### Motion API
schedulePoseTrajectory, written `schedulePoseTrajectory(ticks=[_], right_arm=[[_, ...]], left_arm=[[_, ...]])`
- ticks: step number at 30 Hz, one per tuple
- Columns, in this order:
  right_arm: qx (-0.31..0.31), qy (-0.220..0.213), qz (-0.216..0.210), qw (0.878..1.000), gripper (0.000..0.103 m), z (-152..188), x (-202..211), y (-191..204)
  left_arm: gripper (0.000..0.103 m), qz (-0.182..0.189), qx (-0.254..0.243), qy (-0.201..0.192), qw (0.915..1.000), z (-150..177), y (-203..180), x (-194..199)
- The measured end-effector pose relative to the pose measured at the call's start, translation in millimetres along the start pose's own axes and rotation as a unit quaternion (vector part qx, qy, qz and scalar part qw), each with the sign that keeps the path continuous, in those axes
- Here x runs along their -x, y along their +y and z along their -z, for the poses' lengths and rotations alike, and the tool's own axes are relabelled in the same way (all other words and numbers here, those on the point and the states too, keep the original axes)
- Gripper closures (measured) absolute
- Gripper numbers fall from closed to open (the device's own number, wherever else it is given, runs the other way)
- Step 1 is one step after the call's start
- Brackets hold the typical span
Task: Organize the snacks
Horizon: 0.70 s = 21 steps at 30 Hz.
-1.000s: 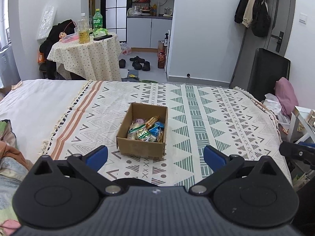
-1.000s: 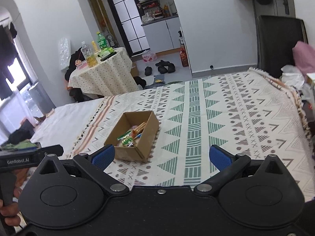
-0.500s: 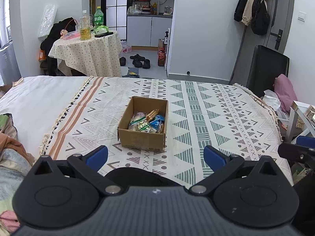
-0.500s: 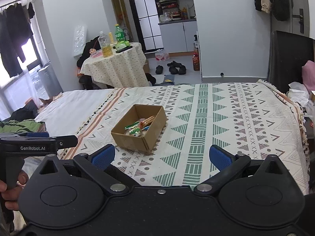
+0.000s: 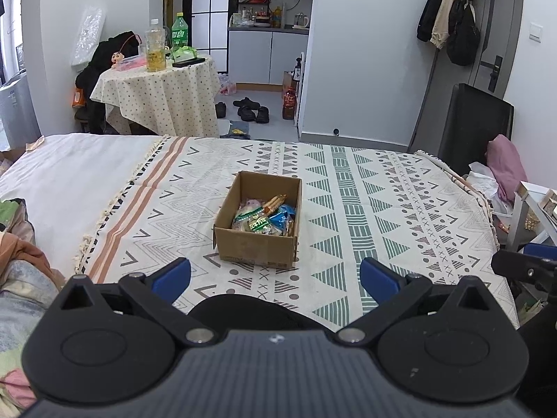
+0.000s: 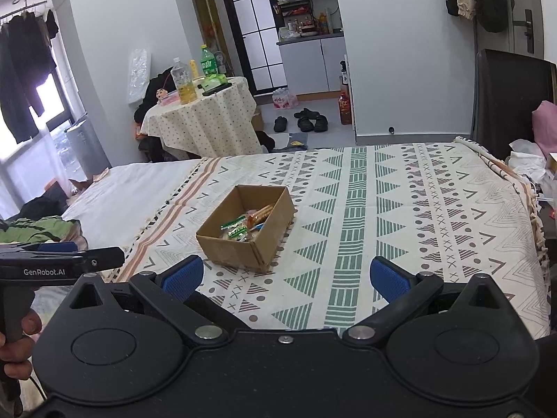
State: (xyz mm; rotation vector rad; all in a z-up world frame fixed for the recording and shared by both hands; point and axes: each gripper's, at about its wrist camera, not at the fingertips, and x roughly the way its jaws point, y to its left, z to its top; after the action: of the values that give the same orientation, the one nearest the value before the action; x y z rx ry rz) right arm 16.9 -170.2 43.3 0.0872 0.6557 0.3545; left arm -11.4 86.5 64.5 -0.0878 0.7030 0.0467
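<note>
An open cardboard box (image 5: 257, 247) (image 6: 229, 247) sits in the middle of a patterned blanket (image 5: 365, 209) on the bed. Inside lie several wrapped snacks (image 5: 264, 217) (image 6: 243, 226), green, blue and orange. My left gripper (image 5: 275, 275) hovers in front of the box, open, blue pads wide apart and empty. My right gripper (image 6: 285, 275) is also open and empty, held back from the box and to its right. In the right wrist view the left gripper's body (image 6: 59, 261) shows at the left edge, held by a hand (image 6: 15, 345).
A round table (image 5: 160, 94) with bottles stands beyond the bed at the left. Shoes (image 5: 249, 108) lie on the floor near the kitchen doorway. A black chair (image 5: 473, 125) with pink cloth stands at the right. Clothes (image 5: 21, 271) are piled at the bed's left edge.
Both grippers have drawn back and risen a little, so the box appears slightly farther away. Both stay open and empty; the box has not moved.
</note>
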Motion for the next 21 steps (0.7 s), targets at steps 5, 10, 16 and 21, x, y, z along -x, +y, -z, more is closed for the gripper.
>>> schedulePoseTrajectory(ticks=[5, 10, 16, 21], right_arm=[[0.001, 0.003, -0.002, 1.000, 0.000, 0.4, 0.4, 0.5], [0.006, 0.001, -0.007, 1.000, 0.000, 0.6, 2.6, 2.3], [0.005, 0.001, -0.007, 1.000, 0.000, 0.3, 2.7, 2.9], [0.006, -0.001, -0.010, 1.000, 0.000, -0.5, 2.8, 3.1]], left_arm=[[0.000, 0.003, 0.000, 0.000, 1.0000, -0.1, -0.1, -0.3], [0.000, 0.006, -0.005, 0.002, 1.0000, 0.3, -2.0, -1.5], [0.000, 0.006, -0.007, 0.001, 1.0000, -0.7, -2.8, -2.5], [0.000, 0.006, -0.007, -0.001, 1.0000, -0.8, -3.0, -1.9]])
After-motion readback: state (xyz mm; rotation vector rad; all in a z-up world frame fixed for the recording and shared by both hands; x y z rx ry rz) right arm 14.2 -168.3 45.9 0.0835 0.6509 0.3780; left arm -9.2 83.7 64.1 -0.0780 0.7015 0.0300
